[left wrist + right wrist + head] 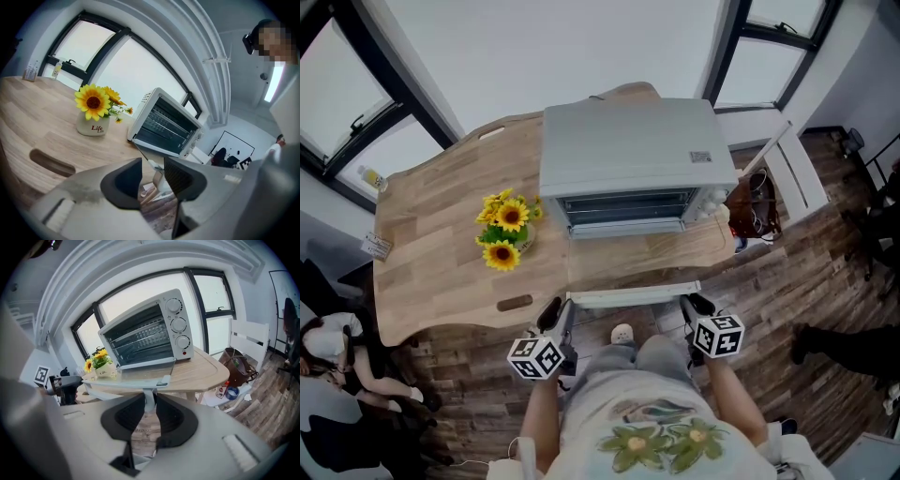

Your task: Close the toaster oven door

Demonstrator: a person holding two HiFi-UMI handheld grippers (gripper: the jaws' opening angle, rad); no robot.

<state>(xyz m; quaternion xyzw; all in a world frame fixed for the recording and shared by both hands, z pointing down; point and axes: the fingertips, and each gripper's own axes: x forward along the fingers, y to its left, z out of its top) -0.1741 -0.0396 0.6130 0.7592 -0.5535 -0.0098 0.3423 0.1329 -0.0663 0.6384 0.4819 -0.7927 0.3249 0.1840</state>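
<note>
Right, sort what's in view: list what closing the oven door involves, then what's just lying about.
For the job: toaster oven, open door, door handle, left gripper, right gripper.
Lying about: sunflower pot, bottle on the sill, brown bag on the floor.

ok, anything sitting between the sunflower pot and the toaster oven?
No. Only bare tabletop separates the sunflower pot and the toaster oven; the head view and left gripper view both show it.
</note>
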